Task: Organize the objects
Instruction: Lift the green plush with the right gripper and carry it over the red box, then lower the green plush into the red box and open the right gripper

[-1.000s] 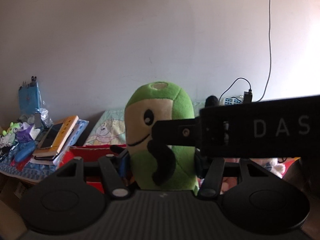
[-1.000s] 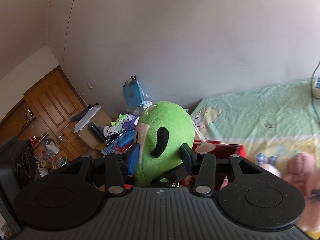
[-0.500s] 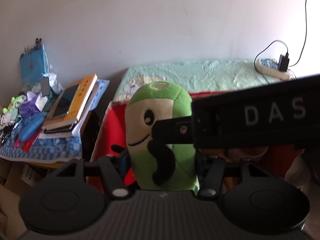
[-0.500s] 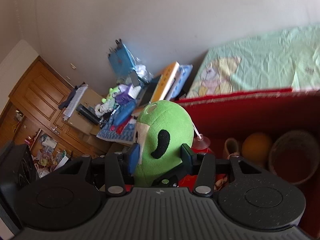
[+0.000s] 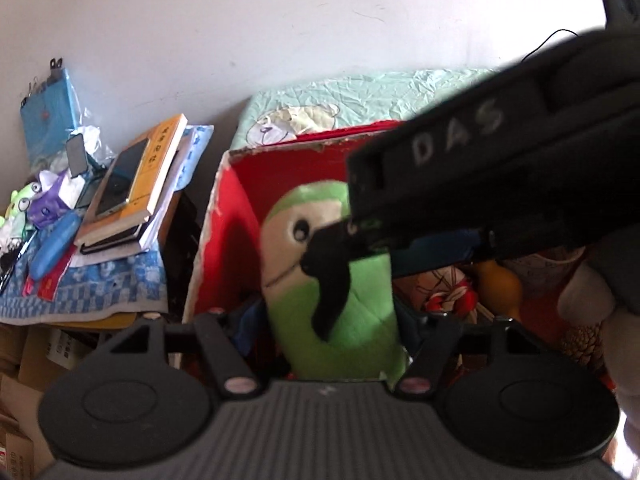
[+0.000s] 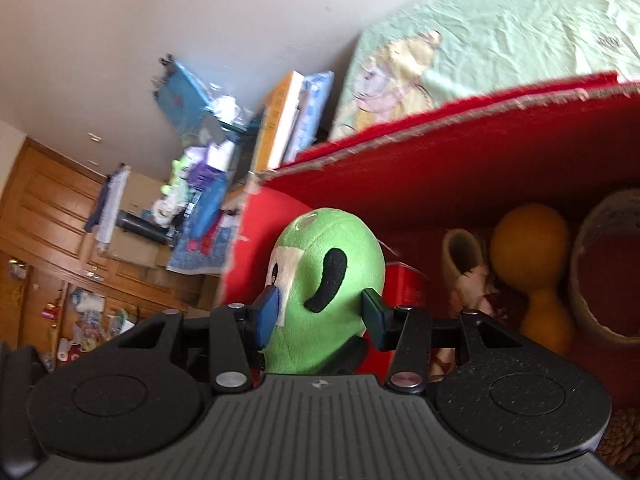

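A green plush toy (image 5: 344, 312) with a cream face and black markings stands inside an open red box (image 5: 224, 208), near its left wall. My left gripper (image 5: 328, 320) straddles the toy's lower body; its jaws are opening, and the left pad stands off the fabric. In the right wrist view the same plush toy (image 6: 324, 280) sits squeezed between the blue pads (image 6: 267, 316) of my right gripper (image 6: 320, 316), which is shut on its head. The black housing (image 5: 500, 184) of the right tool crosses the left wrist view and hides the toy's right side.
The red box (image 6: 440, 168) also holds an orange gourd-shaped toy (image 6: 532, 248), a round paper cup (image 6: 608, 272) and a pine cone (image 6: 616, 432). A cluttered side table with stacked books (image 5: 136, 184) stands left of the box. A pale green bed sheet (image 5: 360, 96) lies behind it.
Both grippers tipped downward and carried the plush toy from above the box down into it. The left jaws have spread apart from the toy. The right grip looks unchanged.
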The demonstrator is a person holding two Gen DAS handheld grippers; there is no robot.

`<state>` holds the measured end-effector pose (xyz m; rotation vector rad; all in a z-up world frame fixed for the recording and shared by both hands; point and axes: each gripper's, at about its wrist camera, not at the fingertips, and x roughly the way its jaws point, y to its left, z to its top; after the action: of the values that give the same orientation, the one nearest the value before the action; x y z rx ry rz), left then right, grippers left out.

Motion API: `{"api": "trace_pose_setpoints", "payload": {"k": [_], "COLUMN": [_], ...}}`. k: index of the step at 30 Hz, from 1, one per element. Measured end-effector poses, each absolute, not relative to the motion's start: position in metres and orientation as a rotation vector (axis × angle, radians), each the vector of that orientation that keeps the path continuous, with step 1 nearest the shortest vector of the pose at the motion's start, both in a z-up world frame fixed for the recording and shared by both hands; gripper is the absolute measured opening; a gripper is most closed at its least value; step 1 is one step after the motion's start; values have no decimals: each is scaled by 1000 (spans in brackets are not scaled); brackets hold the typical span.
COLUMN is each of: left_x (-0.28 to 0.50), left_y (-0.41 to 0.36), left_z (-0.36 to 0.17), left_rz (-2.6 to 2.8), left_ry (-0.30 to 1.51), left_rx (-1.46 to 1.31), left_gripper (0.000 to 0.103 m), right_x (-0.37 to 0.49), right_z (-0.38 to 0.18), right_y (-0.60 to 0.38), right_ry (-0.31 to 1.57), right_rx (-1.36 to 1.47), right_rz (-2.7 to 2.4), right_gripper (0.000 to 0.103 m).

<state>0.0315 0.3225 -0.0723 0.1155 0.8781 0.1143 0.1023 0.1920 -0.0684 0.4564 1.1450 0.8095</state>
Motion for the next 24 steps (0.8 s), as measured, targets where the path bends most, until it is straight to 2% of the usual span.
{"api": "trace_pose_setpoints", "payload": {"k": [5, 16, 20, 24], "left_x": [21, 17, 13, 7], "left_y": [322, 329, 330, 322], "left_z": [-60, -51, -40, -28], "left_rz": [124, 136, 111, 104], "left_ry": [827, 826, 820, 800], "left_rx": [153, 113, 57, 40], "left_gripper": [78, 78, 85, 87], "right_x": [100, 102, 96, 88], "right_z": [-68, -53, -43, -33], "right_y": [198, 187, 175, 160], "right_ry": [1151, 1093, 1055, 1009], "right_rx": [417, 420, 425, 421], "right_rz": [835, 817, 818, 795], "right_gripper": [53, 60, 60, 61]}}
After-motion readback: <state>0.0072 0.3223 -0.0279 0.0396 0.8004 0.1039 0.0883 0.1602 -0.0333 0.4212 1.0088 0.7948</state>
